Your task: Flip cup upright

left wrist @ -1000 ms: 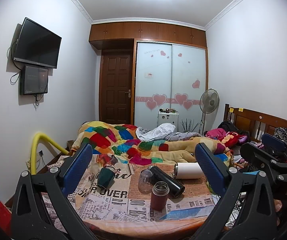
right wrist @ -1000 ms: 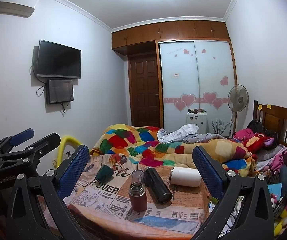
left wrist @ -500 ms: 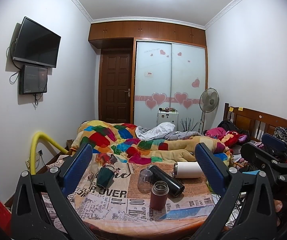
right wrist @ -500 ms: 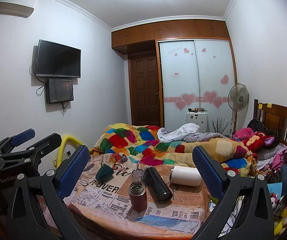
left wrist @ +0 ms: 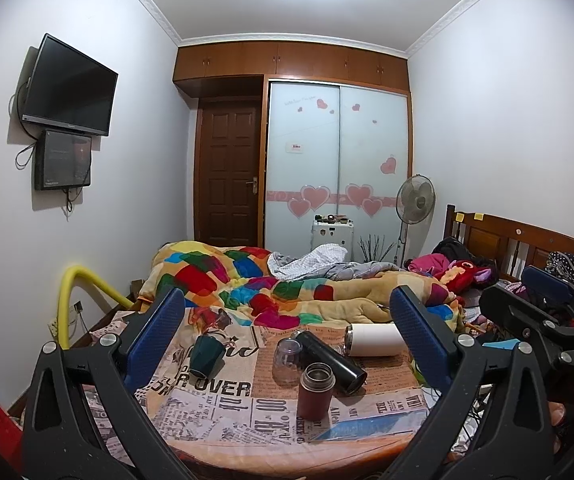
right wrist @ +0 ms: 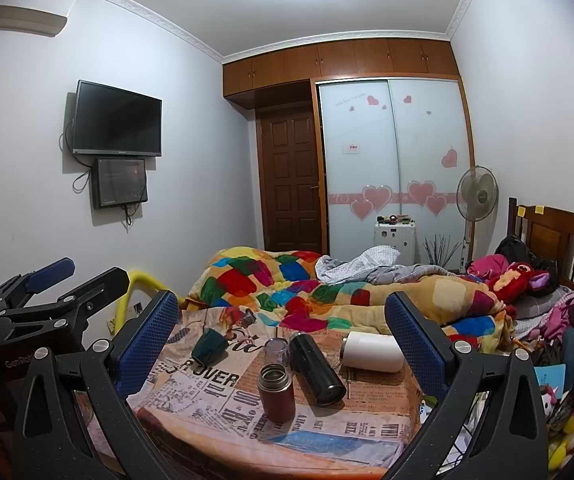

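Two hand-held grippers, left (left wrist: pixel 287 332) and right (right wrist: pixel 283 330), spread wide, holding nothing

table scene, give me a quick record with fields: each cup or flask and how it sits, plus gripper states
green cup: lying tilted on its side, table's left part
clear cup: upside down, mid table
red flask: upright, open top, nearest the cameras
black flask: lying on its side
white flask: lying on its side, far right
left gripper: open, holding nothing
right gripper: open, holding nothing
table: covered by newspaper-print cloth
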Motion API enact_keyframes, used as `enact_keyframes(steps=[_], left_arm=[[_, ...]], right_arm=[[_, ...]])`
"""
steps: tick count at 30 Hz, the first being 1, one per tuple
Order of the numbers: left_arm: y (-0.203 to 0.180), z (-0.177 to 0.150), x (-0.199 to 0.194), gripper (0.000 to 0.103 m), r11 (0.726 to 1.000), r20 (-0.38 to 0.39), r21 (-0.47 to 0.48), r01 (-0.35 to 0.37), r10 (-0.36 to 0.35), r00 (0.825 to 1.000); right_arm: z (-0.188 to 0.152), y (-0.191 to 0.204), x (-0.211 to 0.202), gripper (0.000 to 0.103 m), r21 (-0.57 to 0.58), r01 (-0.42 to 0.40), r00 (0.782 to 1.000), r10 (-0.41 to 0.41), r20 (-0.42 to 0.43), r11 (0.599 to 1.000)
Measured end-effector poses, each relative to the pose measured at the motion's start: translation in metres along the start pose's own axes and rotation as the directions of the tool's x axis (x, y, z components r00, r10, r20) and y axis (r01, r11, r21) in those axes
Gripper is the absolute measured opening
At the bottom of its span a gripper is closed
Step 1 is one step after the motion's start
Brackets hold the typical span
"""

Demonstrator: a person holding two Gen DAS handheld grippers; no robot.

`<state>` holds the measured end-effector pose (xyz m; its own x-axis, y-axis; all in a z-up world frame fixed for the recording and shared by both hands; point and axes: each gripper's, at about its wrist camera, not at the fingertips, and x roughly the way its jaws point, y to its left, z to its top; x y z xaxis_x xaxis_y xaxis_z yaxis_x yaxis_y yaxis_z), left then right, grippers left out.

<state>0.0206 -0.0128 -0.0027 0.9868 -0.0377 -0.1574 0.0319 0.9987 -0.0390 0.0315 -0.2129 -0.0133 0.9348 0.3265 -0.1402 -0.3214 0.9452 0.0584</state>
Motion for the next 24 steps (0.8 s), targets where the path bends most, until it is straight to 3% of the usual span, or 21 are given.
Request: enact_keyframes(steps=[24], left_arm=[[-0.0001,0.0037,0.0056,0.103,0.999,-0.010,0.005,0.035,-0.035,0.999]], right_arm=[[0.0039,-0.0034,0.0046,0.103,0.013,0.006,1.000,-0.006,-0.002,1.000]])
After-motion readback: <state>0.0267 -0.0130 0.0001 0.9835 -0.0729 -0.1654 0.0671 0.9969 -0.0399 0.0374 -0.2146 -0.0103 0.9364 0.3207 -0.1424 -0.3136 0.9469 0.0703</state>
